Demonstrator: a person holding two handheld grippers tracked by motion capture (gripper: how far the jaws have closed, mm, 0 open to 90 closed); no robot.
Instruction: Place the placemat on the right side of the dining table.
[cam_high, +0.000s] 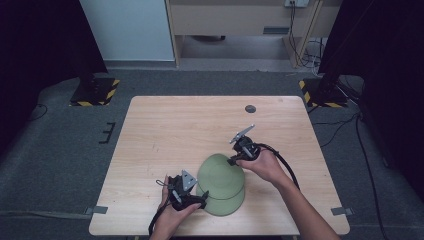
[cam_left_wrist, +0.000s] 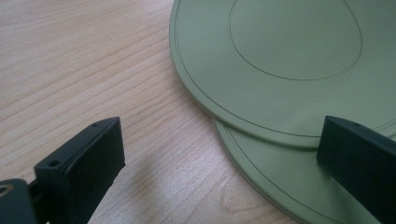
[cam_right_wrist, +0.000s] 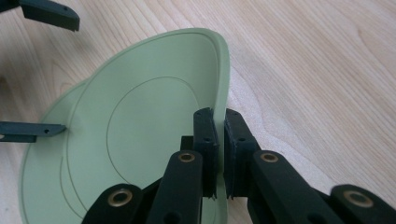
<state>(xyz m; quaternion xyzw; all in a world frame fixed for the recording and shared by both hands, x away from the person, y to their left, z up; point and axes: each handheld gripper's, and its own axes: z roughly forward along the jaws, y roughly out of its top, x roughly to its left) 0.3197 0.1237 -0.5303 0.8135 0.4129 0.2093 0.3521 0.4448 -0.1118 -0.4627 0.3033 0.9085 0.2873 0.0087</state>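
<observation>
Nearest, at the bottom of the high view: left hand-held gripper, jaws wide apart, straddling the near-left edge where the upper green plate overlaps the lower green plate; one jaw over bare wood, the other over the lower plate's rim, nothing clamped. Slightly farther, centre-right of the frame: right hand-held gripper, jaws pressed together on the far rim of the upper plate, lifting that edge off the tabletop so it tilts. Both plates low-centre on the tabletop, stacked and offset. Probably mid-separation of the two plates. Next move likely calls for pinning or gripping the lower plate with the left, then drawing the upper one clear without dragging its partner.
</observation>
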